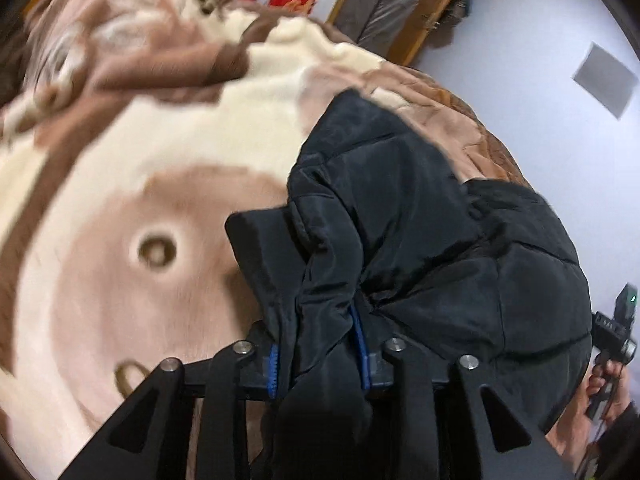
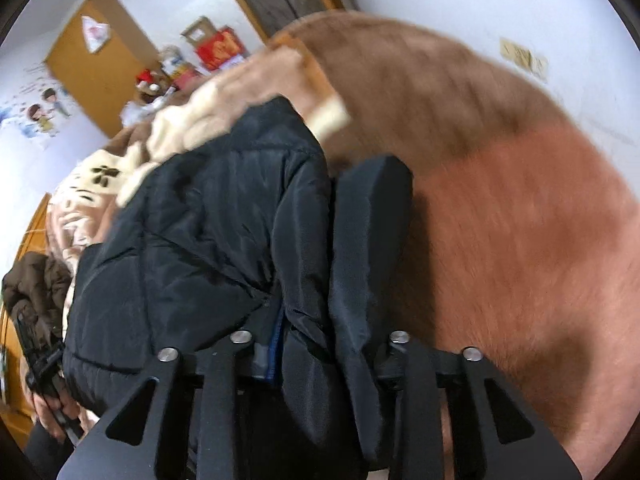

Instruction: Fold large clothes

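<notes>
A black quilted puffer jacket point(image 1: 420, 216) hangs bunched over a bed covered by a brown, pink and cream plush blanket point(image 1: 132, 184). My left gripper point(image 1: 320, 344) is shut on a fold of the jacket's edge, with fabric draped over both blue-padded fingers. My right gripper point(image 2: 320, 340) is shut on another part of the same jacket point(image 2: 208, 216); the fabric hides the fingertips. The right gripper and the hand holding it also show at the right edge of the left wrist view point(image 1: 612, 344). The left gripper shows at the left edge of the right wrist view point(image 2: 44, 356).
The blanket point(image 2: 500, 208) fills the bed under the jacket. A brown garment point(image 2: 36, 280) lies at the bed's far side. Red boxes point(image 2: 220, 48) and a wooden cabinet point(image 2: 100, 60) stand by the white wall. A wooden door frame point(image 1: 424, 12) stands behind the bed.
</notes>
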